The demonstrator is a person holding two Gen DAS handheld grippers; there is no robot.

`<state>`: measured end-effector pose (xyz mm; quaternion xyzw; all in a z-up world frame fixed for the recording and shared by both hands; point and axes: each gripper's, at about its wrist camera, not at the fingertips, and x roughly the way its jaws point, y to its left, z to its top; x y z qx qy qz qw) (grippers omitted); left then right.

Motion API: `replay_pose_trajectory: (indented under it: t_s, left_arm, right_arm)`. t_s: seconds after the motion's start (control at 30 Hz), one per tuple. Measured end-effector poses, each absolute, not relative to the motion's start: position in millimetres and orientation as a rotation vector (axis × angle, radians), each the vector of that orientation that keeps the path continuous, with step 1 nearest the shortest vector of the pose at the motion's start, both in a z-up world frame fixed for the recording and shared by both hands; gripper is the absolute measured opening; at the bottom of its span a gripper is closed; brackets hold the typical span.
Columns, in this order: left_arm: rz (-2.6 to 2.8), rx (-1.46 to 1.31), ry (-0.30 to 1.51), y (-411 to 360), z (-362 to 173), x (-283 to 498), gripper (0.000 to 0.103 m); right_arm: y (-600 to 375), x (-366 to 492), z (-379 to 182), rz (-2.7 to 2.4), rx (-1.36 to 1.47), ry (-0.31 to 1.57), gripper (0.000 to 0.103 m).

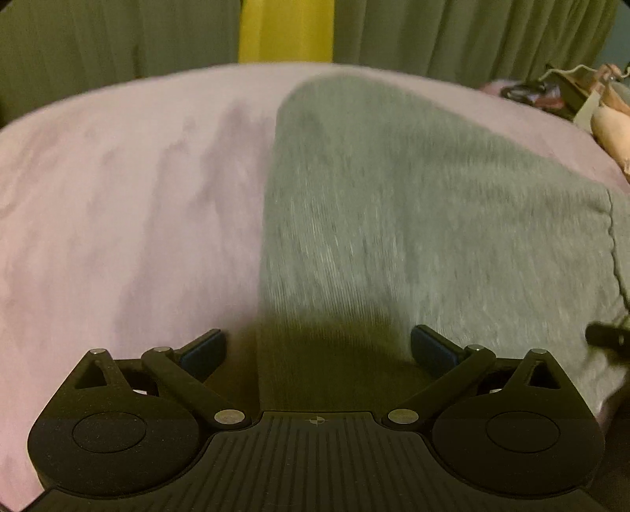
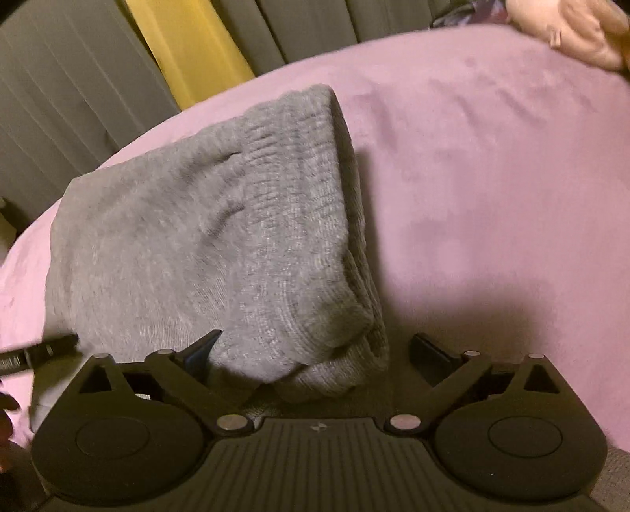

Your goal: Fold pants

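Both claws spread wide over folded grey pants on a pink bed.

The left gripper (image 1: 319, 348) gapes above the pants (image 1: 413, 220), holding nothing. The right gripper (image 2: 315, 352) is equally wide, the ribbed waistband end (image 2: 315, 354) bunched between its fingers, unclamped. Pink blanket (image 2: 492, 177) beneath; grey curtains (image 1: 118, 35) behind.

We note a pink bedspread (image 2: 492, 177) underfoot, grey curtains (image 1: 98, 35) behind with a yellow strip (image 1: 285, 29) between, pale pink plush (image 2: 582, 35) at the far-right edge.
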<state>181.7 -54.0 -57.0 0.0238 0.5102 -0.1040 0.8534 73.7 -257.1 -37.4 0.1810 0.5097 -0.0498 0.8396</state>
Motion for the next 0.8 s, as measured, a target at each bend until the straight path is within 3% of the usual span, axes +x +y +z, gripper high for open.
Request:
replay_pose_trajectory:
  t_s: [0.2,0.8]
  left_arm:
    - [-0.186,0.056,1.003,-48.6,-47.1,174.0,0.103]
    - [-0.225,-0.297,1.072,-4.7,-66.6,226.5,0.103]
  right_arm:
    - [-269.9,72.5,-32.9,-0.038,0.443,1.045,0.099]
    - [-293.0,121.1,-51.3,0.162,0.534,1.003,0.099]
